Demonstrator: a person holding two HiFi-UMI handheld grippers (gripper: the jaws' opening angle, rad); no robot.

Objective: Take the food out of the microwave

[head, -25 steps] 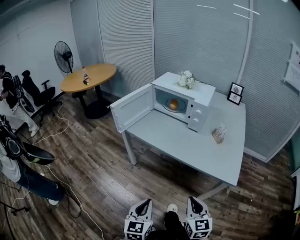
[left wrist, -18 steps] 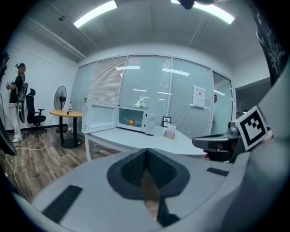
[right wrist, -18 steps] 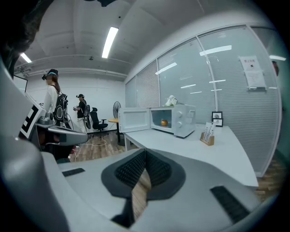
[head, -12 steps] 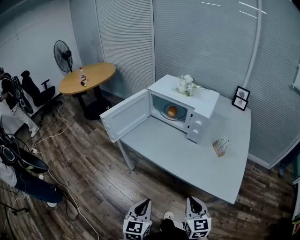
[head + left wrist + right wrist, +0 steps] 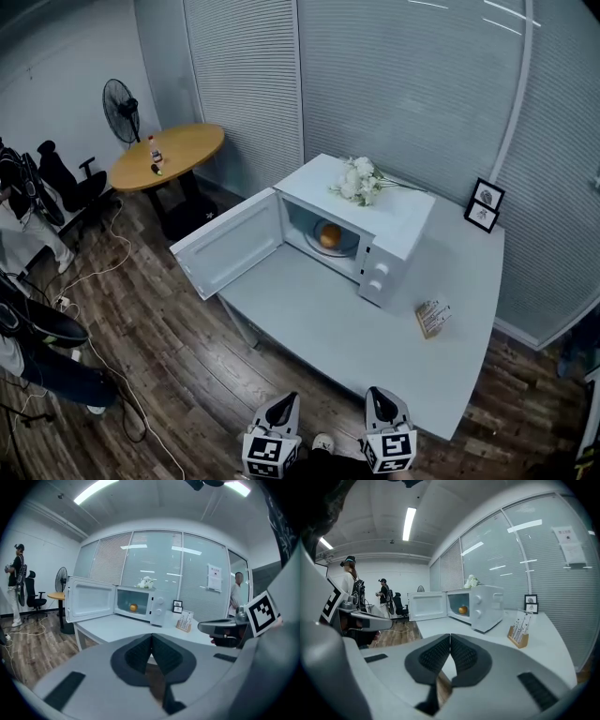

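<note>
A white microwave [image 5: 380,220] stands on a pale grey table [image 5: 375,328] with its door [image 5: 230,246] swung wide open to the left. Inside it a round orange food item [image 5: 329,234] sits on a plate; the same food [image 5: 133,607] [image 5: 462,609] shows in both gripper views. My left gripper [image 5: 284,409] and right gripper [image 5: 380,405] hang side by side at the bottom of the head view, short of the table's near edge. Both are shut with nothing between the pads [image 5: 151,641] [image 5: 450,641].
White flowers [image 5: 357,180] lie on the microwave. A card holder [image 5: 432,317] and a small picture frame [image 5: 484,204] stand on the table. A round wooden table [image 5: 169,156], a fan [image 5: 123,108], office chairs, floor cables and people occupy the left side.
The table and microwave have come closer and lower in the head view as I walked toward them. Both grippers kept their place in front of me, still shut.
</note>
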